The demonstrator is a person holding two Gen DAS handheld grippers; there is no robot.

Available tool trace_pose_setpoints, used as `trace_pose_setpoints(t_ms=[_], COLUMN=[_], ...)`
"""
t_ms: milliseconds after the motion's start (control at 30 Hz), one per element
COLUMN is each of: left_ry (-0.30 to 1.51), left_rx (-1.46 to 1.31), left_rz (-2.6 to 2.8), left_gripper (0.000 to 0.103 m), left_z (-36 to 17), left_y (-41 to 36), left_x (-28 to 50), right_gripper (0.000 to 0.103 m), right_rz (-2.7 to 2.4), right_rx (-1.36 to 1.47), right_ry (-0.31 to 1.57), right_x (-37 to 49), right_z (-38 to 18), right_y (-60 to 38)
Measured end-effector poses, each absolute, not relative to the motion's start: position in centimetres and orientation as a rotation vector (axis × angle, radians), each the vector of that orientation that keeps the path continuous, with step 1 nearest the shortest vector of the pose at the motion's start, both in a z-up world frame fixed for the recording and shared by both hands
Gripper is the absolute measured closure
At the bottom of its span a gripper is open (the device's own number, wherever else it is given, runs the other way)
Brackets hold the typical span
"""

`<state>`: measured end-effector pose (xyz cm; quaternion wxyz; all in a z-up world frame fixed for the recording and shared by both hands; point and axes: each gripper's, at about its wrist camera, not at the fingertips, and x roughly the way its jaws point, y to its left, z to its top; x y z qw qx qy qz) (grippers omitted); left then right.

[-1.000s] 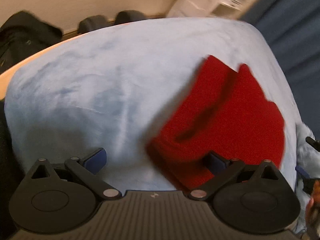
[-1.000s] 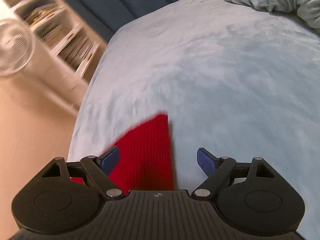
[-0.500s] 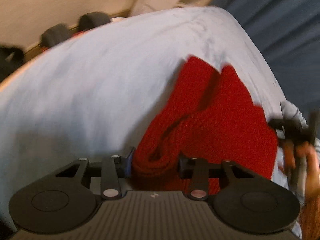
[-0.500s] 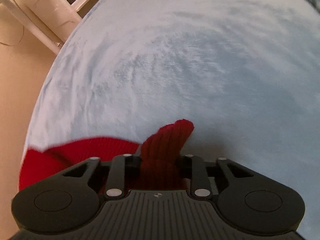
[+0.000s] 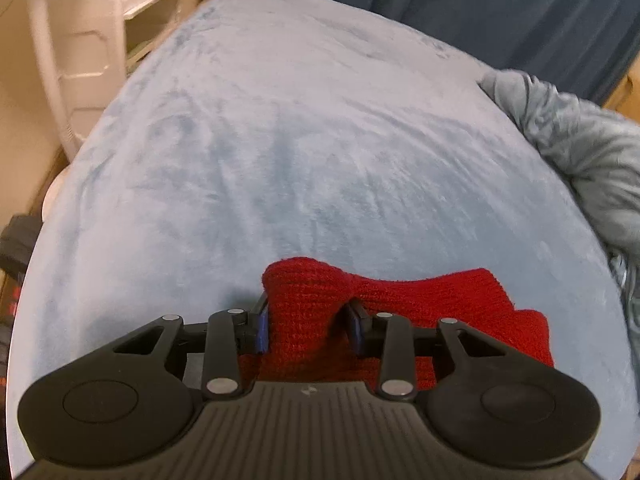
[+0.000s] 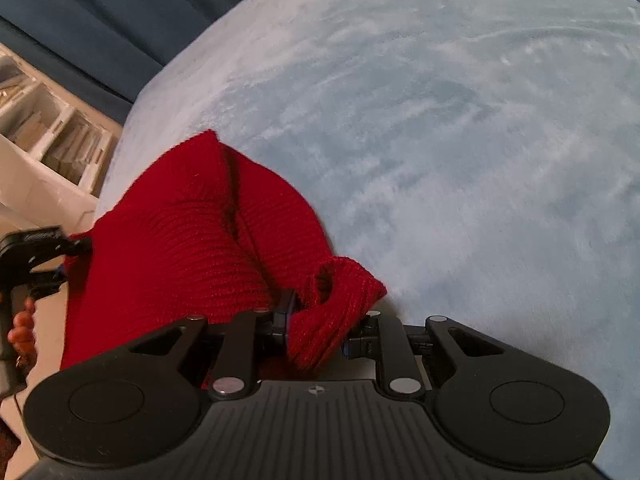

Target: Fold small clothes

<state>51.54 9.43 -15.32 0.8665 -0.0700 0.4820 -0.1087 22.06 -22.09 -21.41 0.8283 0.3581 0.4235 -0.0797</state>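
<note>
One red knit garment [image 5: 384, 300]; two claws [image 5: 306, 328]

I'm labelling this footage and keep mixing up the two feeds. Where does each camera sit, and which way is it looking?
Left wrist: rides the left gripper, looking down along its fingers over the light blue blanket toward dark curtains; jaws closing on the red knit garment.
Right wrist: rides the right gripper, pinching the garment's other end; the left gripper and a hand show at left.
Shared: garment, blanket, shelves.

Garment [image 6: 192, 240]: red ribbed knit, matt, coarse. Blanket [image 5: 304, 152]: pale blue plush fleece, soft nap. Grippers [image 5: 306, 328] [image 6: 318, 332]: matt black plastic, ribbed housing, bright metal rivets.
</note>
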Motion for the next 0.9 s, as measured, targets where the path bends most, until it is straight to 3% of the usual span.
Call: trace_pose_setpoints(t_ms=[67,133,233,400,567,700,900], left_ry=[1.008,0.993,0.947,0.786,0.698,0.704,0.814], left_rx=[-0.169,-0.182,-0.145,0.103,0.094,0.059,-0.005], left_rz=[-0.184,-0.092,0.001,0.07,0.085,0.041,0.008], left_gripper=[0.048,0.012,0.002,0.0,0.0,0.0,0.0], left_z=[-15.3,-15.0,-13.6,-8.8,-4.0,-2.7,-4.3], left_y=[10.7,11.8,13.2,12.8,9.7,6.3,5.0], left_x=[51.3,50.6,48.0,38.3,25.1,17.4,13.7], right_gripper=[0.069,0.06,0.047,0.033,0.018,0.015,0.015], right_rz=[-0.153,-0.159,-0.191,-0.129,0.004,0.047,0.029], right_rx=[0.768,0.74,0.658,0.325,-0.001,0.047,0.014], right_ry=[0.919,0.935,0.943,0.835,0.681,0.715,0.758], right_x=[22.3,22.5,22.2,19.5,14.2,10.1,6.5], right_z=[-21.2,-20.9,-19.6,-13.8,-7.0,-5.1,-5.4], right_y=[-23.2,-23.7,-23.8,-21.6,-17.0,-15.4,-13.8])
